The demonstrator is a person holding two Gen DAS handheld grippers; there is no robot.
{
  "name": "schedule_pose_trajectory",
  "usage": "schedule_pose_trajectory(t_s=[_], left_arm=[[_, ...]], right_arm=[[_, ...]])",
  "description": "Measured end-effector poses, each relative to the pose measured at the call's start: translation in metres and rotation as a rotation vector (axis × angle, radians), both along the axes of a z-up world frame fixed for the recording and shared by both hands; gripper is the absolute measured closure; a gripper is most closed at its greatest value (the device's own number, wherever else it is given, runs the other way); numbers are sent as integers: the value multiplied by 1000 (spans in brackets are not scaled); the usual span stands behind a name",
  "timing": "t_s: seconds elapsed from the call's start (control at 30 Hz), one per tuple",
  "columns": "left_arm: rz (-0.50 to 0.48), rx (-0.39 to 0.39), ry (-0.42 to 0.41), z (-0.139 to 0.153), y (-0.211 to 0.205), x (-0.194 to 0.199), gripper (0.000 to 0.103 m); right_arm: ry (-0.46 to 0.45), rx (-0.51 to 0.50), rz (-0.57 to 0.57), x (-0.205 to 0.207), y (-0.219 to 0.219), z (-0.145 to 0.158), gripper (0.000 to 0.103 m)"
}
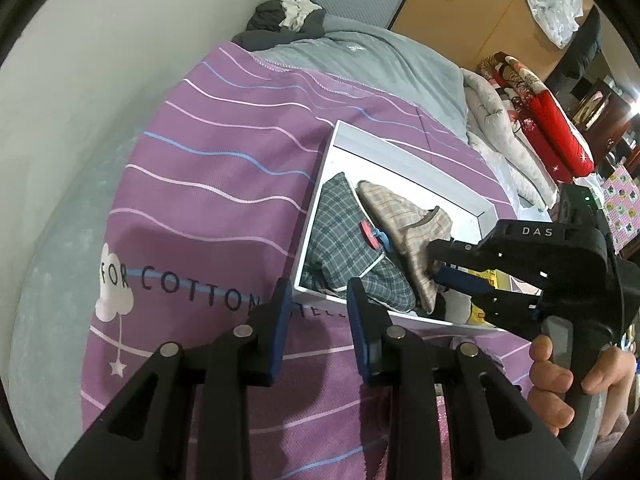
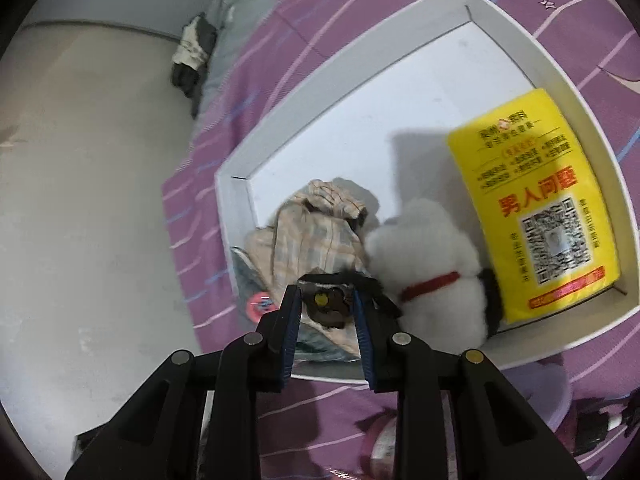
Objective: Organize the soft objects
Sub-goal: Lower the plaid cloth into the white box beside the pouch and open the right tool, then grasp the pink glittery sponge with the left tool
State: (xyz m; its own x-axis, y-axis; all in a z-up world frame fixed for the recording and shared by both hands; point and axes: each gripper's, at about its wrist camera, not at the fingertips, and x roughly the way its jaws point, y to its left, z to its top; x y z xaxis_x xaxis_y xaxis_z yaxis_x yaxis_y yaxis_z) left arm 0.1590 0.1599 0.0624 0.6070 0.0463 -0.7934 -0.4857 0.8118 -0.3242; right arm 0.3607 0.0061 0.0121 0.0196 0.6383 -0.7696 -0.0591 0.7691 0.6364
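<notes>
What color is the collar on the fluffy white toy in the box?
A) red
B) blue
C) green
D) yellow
A: the fluffy white toy in the white box wears a red collar around its neck, and it lies between the yellow packet and the beige plaid cloth.

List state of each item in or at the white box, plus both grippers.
white box: open-topped, on the purple bedsheet
beige plaid cloth: bunched, inside box
grey plaid cloth: flat in box, partly under the beige one
white plush toy: inside, against yellow pack
yellow pack: leaning on box wall
left gripper: open, empty
right gripper: open around beige cloth's edge
</notes>
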Motion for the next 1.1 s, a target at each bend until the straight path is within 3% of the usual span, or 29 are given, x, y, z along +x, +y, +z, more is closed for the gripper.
schedule_pose_trajectory(t_s=[0.03,0.17,0.27,0.4,0.47,0.57,0.8,1.1], left_arm=[[0,-1,-2,0,0,0,73],[0,-4,-4,0,1,0,73],[-1,-2,-2,0,1,0,73],[-8,6,1,1,-1,2,73],[-12,9,0,1,-2,2,73],[-12,9,3,-1,-1,3,73],[-24,7,13,-2,-4,5,73],[-61,6,11,7,-16,4,73]], right_arm=[[-18,-12,5,-1,0,3,74],[-181,-42,35,-4,1,34,46],[-275,-37,17,5,3,48,41],[-279,-96,58,26,22,31,45],[-250,-102,92,33,32,12,70],[-220,-86,104,30,35,-4,71],[-242,-83,115,25,37,0,69],[-305,-65,86,6,8,43,66]])
